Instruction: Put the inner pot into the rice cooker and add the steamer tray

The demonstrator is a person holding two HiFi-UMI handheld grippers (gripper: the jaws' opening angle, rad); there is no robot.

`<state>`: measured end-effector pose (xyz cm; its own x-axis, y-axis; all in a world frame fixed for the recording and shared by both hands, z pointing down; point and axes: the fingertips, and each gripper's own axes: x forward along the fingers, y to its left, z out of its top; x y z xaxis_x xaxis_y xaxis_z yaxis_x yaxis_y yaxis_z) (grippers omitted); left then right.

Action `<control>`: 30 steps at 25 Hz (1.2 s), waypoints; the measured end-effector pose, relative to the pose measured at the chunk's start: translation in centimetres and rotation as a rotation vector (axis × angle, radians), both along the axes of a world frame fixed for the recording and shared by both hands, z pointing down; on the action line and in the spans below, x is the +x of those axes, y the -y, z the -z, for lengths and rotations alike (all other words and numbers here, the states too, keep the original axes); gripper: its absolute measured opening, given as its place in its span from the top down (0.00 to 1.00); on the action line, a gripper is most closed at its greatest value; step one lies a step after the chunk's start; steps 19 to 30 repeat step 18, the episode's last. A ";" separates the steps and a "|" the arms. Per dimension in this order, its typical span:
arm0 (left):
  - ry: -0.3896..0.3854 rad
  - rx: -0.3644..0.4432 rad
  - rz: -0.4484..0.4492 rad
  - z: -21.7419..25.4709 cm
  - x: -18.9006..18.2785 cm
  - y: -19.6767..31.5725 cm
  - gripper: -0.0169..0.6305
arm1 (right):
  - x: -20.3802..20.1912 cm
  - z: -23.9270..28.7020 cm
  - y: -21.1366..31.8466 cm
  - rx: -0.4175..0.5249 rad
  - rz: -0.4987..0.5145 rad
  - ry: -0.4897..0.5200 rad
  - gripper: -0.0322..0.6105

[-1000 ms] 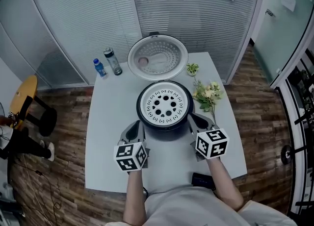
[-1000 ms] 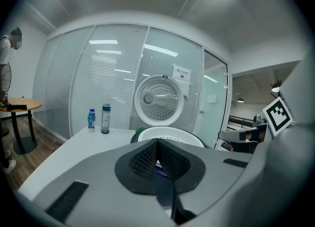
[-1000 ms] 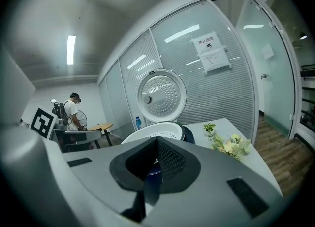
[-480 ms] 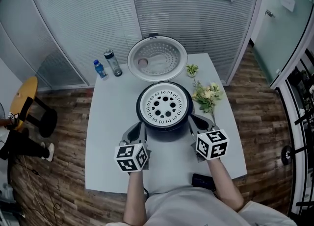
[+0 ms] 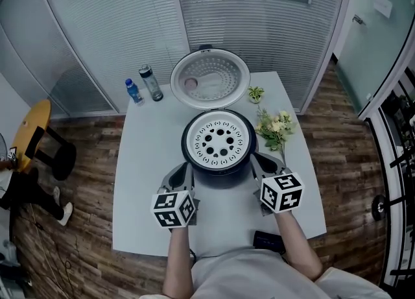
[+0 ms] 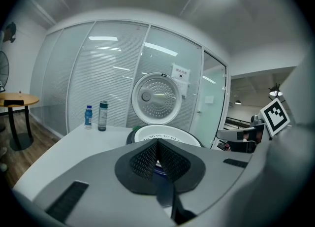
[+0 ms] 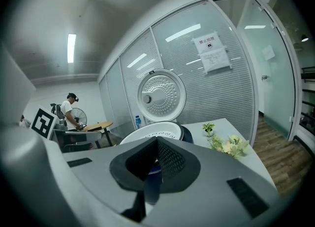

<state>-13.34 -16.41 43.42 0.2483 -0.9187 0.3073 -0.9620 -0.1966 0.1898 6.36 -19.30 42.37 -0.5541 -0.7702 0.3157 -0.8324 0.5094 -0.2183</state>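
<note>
A: What stood around the rice cooker (image 5: 219, 167)?
B: Two bottles (image 5: 150, 82) far left on the table (image 5: 146, 181), flowers (image 5: 275, 128) just right of it.
A: And the steamer tray (image 5: 218, 139)?
B: Flat in the cooker's mouth, round, holes up, lid (image 5: 210, 77) upright behind. Left gripper (image 5: 185, 169) and right gripper (image 5: 254, 161) flanked its near side — jaws pressed together, holding nothing
</note>
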 end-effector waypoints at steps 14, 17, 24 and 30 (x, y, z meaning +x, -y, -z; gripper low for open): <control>-0.010 -0.009 -0.002 -0.2 0.1 0.1 0.96 | 1.3 -0.7 0.6 -0.022 -0.045 -0.002 0.92; -0.007 -0.010 0.002 -0.2 0.1 0.1 0.96 | 1.4 -0.6 0.5 -0.025 -0.035 0.004 0.92; -0.007 -0.010 0.003 -0.2 0.1 0.1 0.96 | 1.4 -0.6 0.4 -0.025 -0.032 0.006 0.92; -0.007 -0.010 0.003 -0.2 0.1 0.1 0.96 | 1.4 -0.6 0.4 -0.025 -0.032 0.006 0.92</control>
